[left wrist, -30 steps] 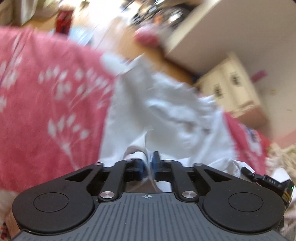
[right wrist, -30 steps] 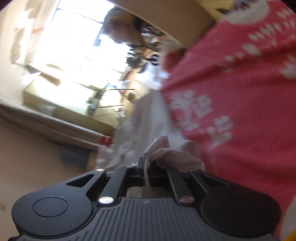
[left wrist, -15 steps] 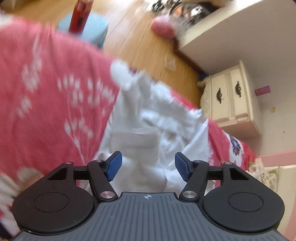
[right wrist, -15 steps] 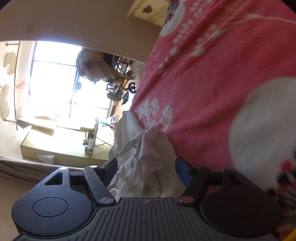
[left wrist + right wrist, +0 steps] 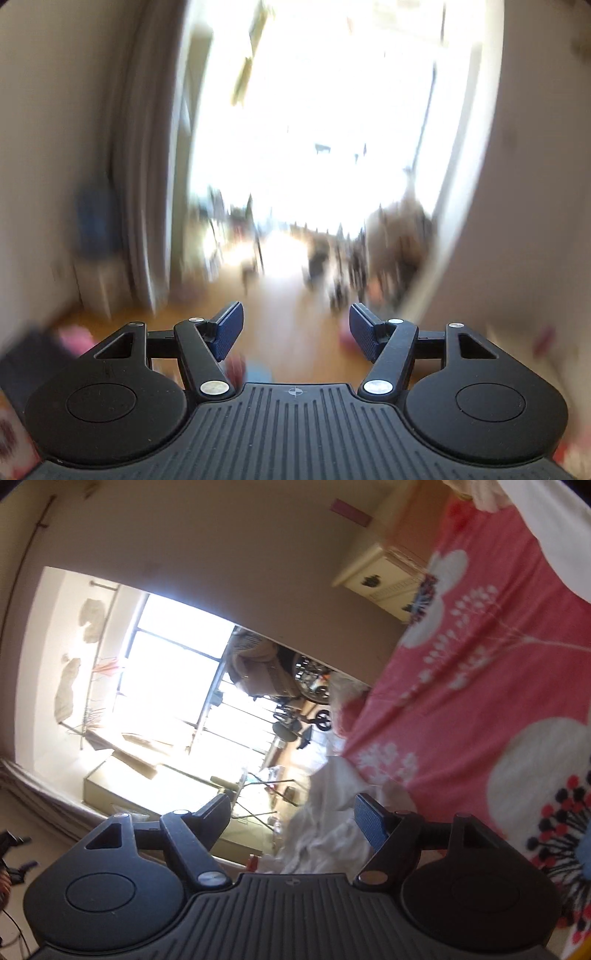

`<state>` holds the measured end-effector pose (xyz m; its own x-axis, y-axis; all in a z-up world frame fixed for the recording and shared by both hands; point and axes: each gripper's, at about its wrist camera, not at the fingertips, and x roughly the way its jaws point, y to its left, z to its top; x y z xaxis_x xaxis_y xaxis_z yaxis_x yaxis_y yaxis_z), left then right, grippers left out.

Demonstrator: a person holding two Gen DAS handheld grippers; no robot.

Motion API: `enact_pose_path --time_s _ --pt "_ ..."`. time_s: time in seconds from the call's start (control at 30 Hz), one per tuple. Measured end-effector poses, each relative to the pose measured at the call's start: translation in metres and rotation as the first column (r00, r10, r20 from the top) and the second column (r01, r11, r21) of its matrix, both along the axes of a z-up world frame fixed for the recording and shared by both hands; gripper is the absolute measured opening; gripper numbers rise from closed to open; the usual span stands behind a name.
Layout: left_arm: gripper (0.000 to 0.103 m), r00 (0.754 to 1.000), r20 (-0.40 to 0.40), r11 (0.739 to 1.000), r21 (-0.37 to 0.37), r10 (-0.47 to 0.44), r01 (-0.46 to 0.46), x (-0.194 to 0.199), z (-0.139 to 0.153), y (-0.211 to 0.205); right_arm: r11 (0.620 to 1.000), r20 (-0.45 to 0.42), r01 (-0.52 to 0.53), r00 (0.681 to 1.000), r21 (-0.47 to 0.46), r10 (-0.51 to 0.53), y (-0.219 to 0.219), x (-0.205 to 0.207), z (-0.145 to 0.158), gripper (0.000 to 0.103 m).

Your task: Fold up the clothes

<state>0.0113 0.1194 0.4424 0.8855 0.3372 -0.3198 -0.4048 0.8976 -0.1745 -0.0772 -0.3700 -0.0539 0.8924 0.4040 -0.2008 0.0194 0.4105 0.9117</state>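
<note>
Guessing the next grab misses; both tools, left tool and right tool, are spread, holding nothing; white garment is crumpled on the red floral bedspread, left view pure blur.

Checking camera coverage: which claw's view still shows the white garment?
The right claw: the crumpled white garment lies ahead on the red bedspread. The left claw faces a blurred window.
</note>
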Motion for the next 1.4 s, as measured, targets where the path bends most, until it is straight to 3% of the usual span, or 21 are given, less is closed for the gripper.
enact_pose_path --time_s 0.1,0.23,0.33,0.43,0.5,0.6,0.67,0.77,0.9,0.97,1.03,1.13,1.23,1.3,1.4 --pt "0.070 0.986 0.143 0.989 0.113 0.083 -0.100 -0.031 0.061 -0.007 1.000 0.045 -0.010 0.999 0.016 0.010 0.006 -0.004 0.019 0.078" --pt "0.085 0.983 0.130 0.930 0.328 0.130 -0.167 -0.044 0.075 -0.035 0.999 0.092 -0.037 0.995 -0.016 0.038 0.023 -0.007 0.041 0.079" --pt "0.092 0.998 0.054 0.903 0.425 0.041 -0.060 -0.039 0.041 -0.053 0.994 0.089 -0.059 0.994 -0.091 0.067 0.038 -0.004 0.058 0.079" --pt "0.096 0.994 -0.049 0.887 0.449 -0.097 0.109 -0.031 -0.024 -0.073 0.985 0.045 -0.066 0.996 -0.160 0.074 0.048 -0.002 0.069 0.080" --pt "0.096 0.969 -0.169 0.870 0.434 -0.178 0.235 -0.023 -0.077 -0.087 0.977 0.011 -0.059 0.998 -0.206 0.063 0.054 -0.005 0.076 0.080" --pt "0.096 0.906 -0.303 0.824 0.397 -0.297 0.403 -0.022 -0.149 -0.099 0.938 -0.013 -0.041 0.999 -0.343 0.039 0.066 -0.017 0.091 0.080" --pt "0.095 0.864 -0.342 0.800 0.356 -0.370 0.484 -0.026 -0.188 -0.099 0.893 -0.028 -0.025 1.000 -0.450 0.014 0.076 -0.027 0.102 0.079" --pt "0.095 0.806 -0.354 0.792 0.228 -0.474 0.566 -0.033 -0.237 -0.083 0.820 -0.066 0.007 0.996 -0.572 -0.054 0.087 -0.045 0.118 0.083" --pt "0.094 0.749 -0.391 0.778 0.120 -0.534 0.617 -0.017 -0.301 -0.066 0.776 -0.085 0.007 0.993 -0.631 -0.078 0.104 -0.052 0.136 0.095" --pt "0.093 0.717 -0.423 0.765 0.080 -0.554 0.639 -0.004 -0.330 -0.060 0.717 -0.039 0.016 0.997 -0.697 -0.060 0.116 -0.050 0.139 0.103" --pt "0.093 0.690 -0.444 0.753 0.049 -0.572 0.656 0.005 -0.353 -0.054 0.638 0.005 0.037 0.999 -0.769 -0.052 0.127 -0.043 0.138 0.103" --pt "0.093 0.662 -0.463 0.742 0.012 -0.590 0.670 0.005 -0.377 -0.047 0.573 -0.029 0.025 0.996 -0.819 -0.085 0.136 -0.015 0.119 0.103" --pt "0.092 0.624 -0.480 0.721 -0.026 -0.617 0.692 0.001 -0.398 -0.048 0.516 -0.052 -0.034 0.998 -0.856 -0.020 0.146 0.006 0.090 0.103" --pt "0.090 0.592 -0.481 0.686 -0.027 -0.646 0.727 -0.002 -0.413 -0.059 0.484 -0.062 -0.076 0.997 -0.872 0.044 0.153 0.016 0.071 0.103" --pt "0.090 0.545 -0.480 0.621 0.000 -0.687 0.784 -0.002 -0.436 -0.078 0.483 -0.101 -0.164 0.983 -0.860 0.155 0.165 0.020 0.043 0.100"
